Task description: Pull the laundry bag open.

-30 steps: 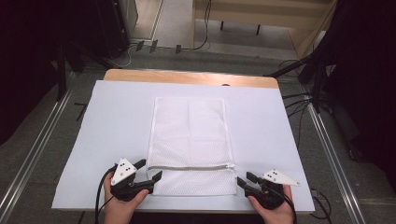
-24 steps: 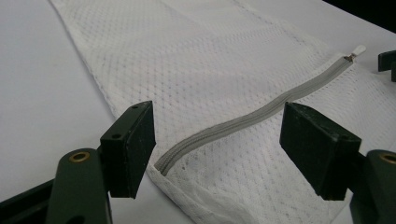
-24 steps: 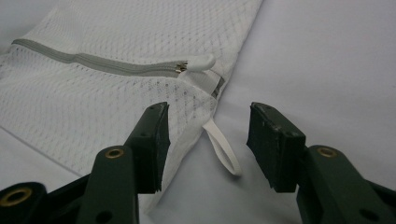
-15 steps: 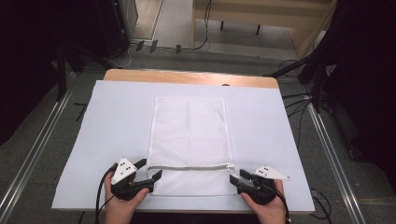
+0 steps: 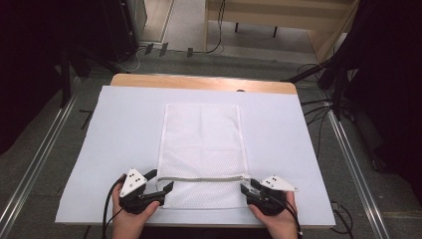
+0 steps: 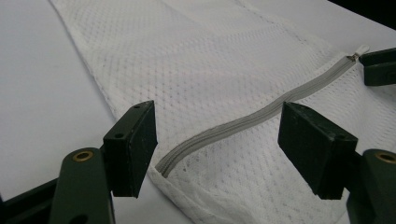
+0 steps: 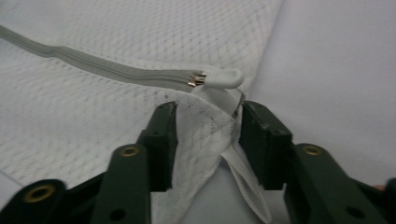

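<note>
One counter (image 5: 124, 114), one white sheet over it, and on that a single mesh bag (image 5: 201, 149) lying flat, running from mid-counter down to the near edge between the hands. It looks featherlight and limp, the kind of cloth that bunches under any pull, so I'd say the firm places to take it are the zip ends and the seamed corners, not the open weave. One grey zip (image 5: 201, 179) crosses the bag's near end, with one white pull tab (image 7: 224, 78) at its right end. Two claws in play: the left claw (image 5: 158, 180) hangs spread wide around the zip's left end, gripping nothing; the right claw (image 5: 246, 188) is pinching bunched mesh at the bag's corner just under the tab.
</note>
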`<action>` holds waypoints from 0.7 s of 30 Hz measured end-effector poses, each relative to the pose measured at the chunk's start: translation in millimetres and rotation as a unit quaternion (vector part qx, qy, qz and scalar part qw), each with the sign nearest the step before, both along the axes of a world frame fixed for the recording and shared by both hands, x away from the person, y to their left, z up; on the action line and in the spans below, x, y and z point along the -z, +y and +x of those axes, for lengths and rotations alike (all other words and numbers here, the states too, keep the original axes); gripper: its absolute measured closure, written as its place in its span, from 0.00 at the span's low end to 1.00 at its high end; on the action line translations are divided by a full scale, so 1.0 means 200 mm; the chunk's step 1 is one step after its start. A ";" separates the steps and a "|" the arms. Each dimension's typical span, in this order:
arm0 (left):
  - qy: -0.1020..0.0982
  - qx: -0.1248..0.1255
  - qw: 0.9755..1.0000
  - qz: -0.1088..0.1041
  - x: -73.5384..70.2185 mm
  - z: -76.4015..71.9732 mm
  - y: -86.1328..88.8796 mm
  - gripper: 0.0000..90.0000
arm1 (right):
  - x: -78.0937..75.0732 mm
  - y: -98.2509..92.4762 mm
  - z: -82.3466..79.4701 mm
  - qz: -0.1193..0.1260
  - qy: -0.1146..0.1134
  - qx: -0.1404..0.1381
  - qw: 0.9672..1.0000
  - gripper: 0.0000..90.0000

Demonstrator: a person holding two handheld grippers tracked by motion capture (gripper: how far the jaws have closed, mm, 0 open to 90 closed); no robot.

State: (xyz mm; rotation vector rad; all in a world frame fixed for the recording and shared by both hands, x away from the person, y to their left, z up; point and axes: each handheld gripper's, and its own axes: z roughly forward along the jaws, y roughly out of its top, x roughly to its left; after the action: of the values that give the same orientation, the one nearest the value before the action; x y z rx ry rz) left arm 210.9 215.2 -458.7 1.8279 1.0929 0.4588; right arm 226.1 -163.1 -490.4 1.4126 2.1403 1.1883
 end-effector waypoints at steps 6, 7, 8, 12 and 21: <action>0.019 0.013 0.999 -0.031 -0.03 0.02 -0.09 0.32 | 0.00 0.02 -0.01 -0.041 -0.014 0.023 0.999 0.91; 0.019 0.013 0.999 -0.031 -0.03 0.02 -0.09 0.33 | 0.00 0.02 -0.01 -0.041 -0.014 0.023 0.999 0.91; 0.021 0.017 0.999 -0.035 -0.03 0.02 -0.12 0.33 | 0.00 0.02 0.00 -0.039 -0.011 0.021 0.999 0.96; 0.028 0.039 0.998 -0.043 -0.07 0.08 -0.26 0.40 | -0.02 0.00 0.00 -0.010 -0.001 0.008 1.000 1.00; 0.059 0.104 0.992 -0.042 -0.08 0.17 -0.57 0.71 | -0.11 0.02 -0.06 0.015 -0.069 -0.010 0.997 1.00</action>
State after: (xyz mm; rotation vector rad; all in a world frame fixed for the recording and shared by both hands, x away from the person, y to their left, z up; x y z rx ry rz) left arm 245.7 102.2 -441.9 1.8888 0.9714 0.1798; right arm 214.8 -159.3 -468.2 1.2862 2.0546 1.2912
